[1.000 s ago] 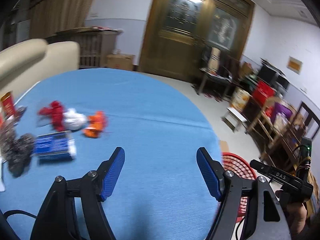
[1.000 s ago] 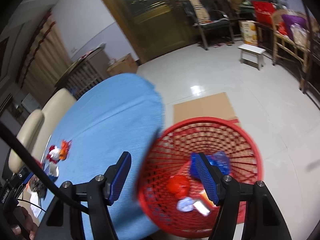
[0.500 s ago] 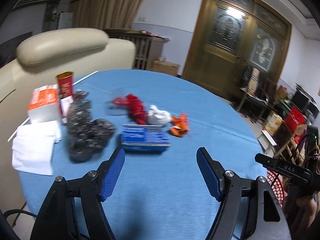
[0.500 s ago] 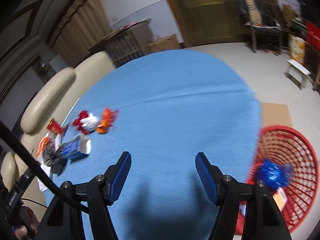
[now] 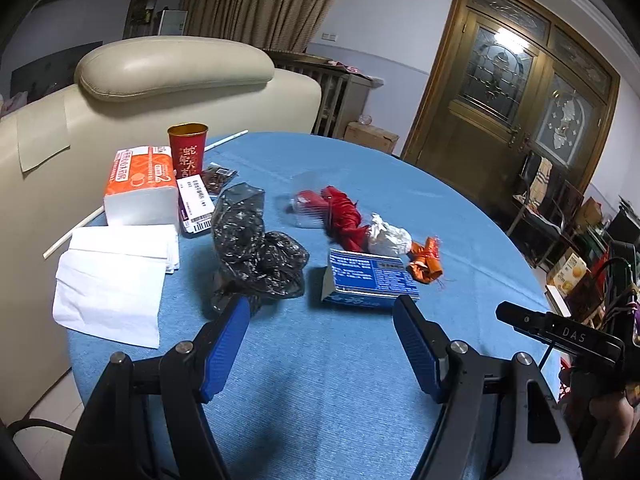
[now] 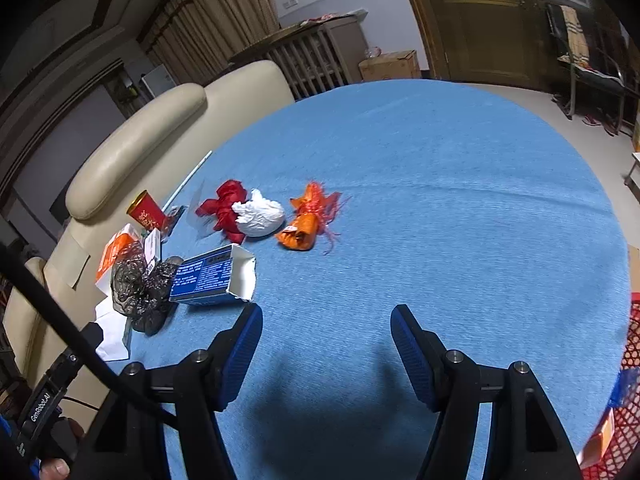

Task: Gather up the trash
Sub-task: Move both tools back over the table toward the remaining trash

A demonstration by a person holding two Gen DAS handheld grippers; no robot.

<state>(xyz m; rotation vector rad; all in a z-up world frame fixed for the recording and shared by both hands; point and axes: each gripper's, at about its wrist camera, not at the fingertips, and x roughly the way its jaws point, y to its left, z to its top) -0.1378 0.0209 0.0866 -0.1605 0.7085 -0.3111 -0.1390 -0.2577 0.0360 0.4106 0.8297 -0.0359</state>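
Over the near edge of the blue tabletop (image 5: 328,380), both pairs of tongs have swung away from the red basket (image 6: 634,344) and back toward the litter: a second ago the right wrist view looked straight down into the basket, and now only a sliver of it shows at 3 o'clock, with a blue wrapper and an orange packet inside. The left tongs (image 5: 322,344) stand apart with nothing between the pads, and so do the right tongs (image 6: 326,346); neither opening has altered. That reads as a drop-off finished and a fresh pick about to begin.

Just beyond the left tongs, at 12 o'clock, lies the blue carton (image 5: 370,278), one end torn open, with the crumpled black bag (image 5: 256,248) touching the left pad's tip at 11 o'clock. Past the carton come the orange wrapper (image 5: 426,262), the white wad (image 5: 388,236) and the red wrapper (image 5: 346,220), bunched together, with a clear plastic piece (image 5: 306,204) just beside the red one. Farther off at 10 o'clock sit white napkins (image 5: 114,276), an orange tissue pack (image 5: 140,184) and a red cup (image 5: 188,150), which may not be rubbish at all.

The carton looks the likeliest next target, being nearest to both tongs.
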